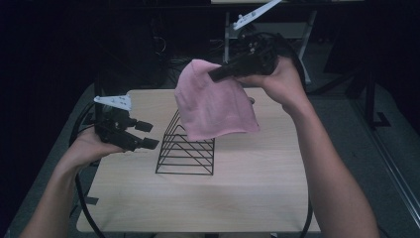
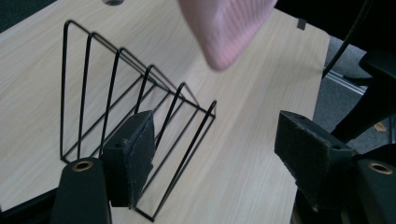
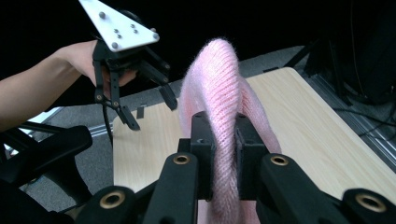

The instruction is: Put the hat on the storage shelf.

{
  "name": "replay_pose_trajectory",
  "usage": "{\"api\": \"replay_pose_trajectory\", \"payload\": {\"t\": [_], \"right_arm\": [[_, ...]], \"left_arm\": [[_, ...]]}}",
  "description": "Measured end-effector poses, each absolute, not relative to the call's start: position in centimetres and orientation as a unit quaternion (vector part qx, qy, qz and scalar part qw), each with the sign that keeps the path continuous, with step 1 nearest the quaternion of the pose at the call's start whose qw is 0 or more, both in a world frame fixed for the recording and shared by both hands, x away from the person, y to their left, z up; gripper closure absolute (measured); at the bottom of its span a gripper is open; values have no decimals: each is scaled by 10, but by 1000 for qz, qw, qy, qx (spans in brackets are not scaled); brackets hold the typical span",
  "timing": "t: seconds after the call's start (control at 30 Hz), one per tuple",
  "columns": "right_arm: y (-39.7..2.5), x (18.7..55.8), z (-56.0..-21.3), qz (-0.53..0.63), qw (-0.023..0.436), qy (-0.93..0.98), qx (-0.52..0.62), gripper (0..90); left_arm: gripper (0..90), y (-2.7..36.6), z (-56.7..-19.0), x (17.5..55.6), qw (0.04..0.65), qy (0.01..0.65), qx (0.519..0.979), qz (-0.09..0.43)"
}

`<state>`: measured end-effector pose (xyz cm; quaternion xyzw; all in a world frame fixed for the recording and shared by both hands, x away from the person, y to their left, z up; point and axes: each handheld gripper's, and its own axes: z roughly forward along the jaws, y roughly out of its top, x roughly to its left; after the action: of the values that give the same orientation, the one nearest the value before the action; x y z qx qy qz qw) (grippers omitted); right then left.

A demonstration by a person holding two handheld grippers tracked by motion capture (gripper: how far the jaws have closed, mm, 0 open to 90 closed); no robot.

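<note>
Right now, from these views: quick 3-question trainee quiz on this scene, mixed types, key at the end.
1. True or false: the right gripper is shut on the pink hat.
2. Where is the hat compared with the wire rack?
A. lying flat on the table
B. held in the air above the rack
C. tucked inside the rack
3. Fill in: the left gripper is ____ and holds nothing.

Key
1. True; its jaws pinch the knit.
2. B
3. open
</note>
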<state>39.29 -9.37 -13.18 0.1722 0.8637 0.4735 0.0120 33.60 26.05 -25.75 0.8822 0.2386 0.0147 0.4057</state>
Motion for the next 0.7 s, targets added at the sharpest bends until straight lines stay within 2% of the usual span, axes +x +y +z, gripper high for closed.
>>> {"api": "replay_pose_trajectory", "payload": {"t": [0.2,0.57,0.6,0.63,0.7], "right_arm": [[-74,393,-124,475,10,866,156,810],[-43,395,-119,489,6,863,126,810],[-38,394,-120,490,3,863,121,810],[-38,394,-120,490,3,863,121,810],[-30,394,-121,490,-1,864,115,810]], "left_arm": [[300,256,-250,342,415,231,880,9],[417,263,-257,355,441,254,861,-19],[472,265,-258,356,440,256,860,-20],[472,266,-259,357,441,256,860,-21],[590,269,-261,359,442,263,857,-22]]}}
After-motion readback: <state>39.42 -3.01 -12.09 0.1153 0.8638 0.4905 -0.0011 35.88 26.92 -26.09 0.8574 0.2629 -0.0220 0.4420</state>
